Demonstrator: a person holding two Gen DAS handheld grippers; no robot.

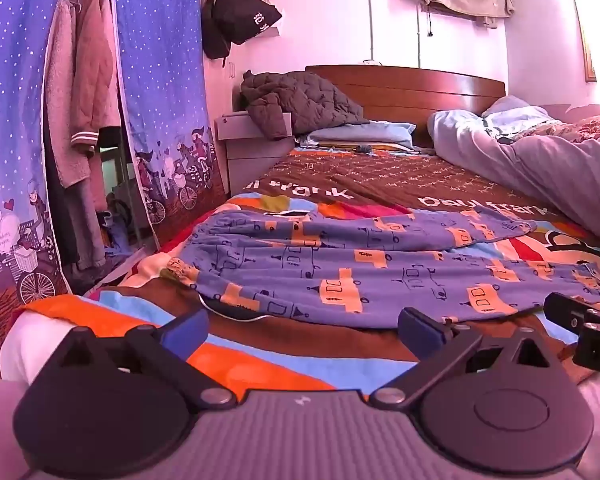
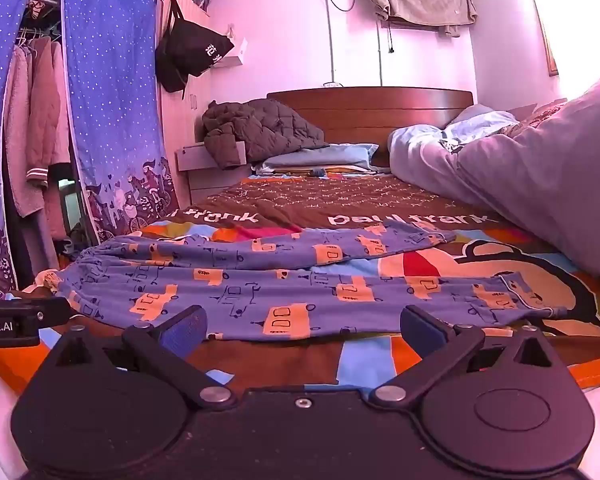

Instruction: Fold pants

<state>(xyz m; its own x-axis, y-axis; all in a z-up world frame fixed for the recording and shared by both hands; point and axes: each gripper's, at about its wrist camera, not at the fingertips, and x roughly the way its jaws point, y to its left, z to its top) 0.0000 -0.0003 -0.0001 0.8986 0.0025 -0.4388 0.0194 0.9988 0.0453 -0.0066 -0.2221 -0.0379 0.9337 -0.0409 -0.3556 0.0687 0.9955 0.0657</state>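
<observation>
Plainly, the pants (image 2: 284, 280) lie spread on the bed (image 2: 372, 364) with legs splayed apart, waistband to the left; a pinch on one layer alone would likely drag them askew. Left gripper (image 1: 304, 328) and right gripper (image 2: 304, 326) hover low at the near hem, fingers wide apart, holding nothing.

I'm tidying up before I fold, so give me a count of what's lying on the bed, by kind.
Pants: 1
Jackets: 1
Pillows: 1
Duvets: 1
Total: 4
</observation>
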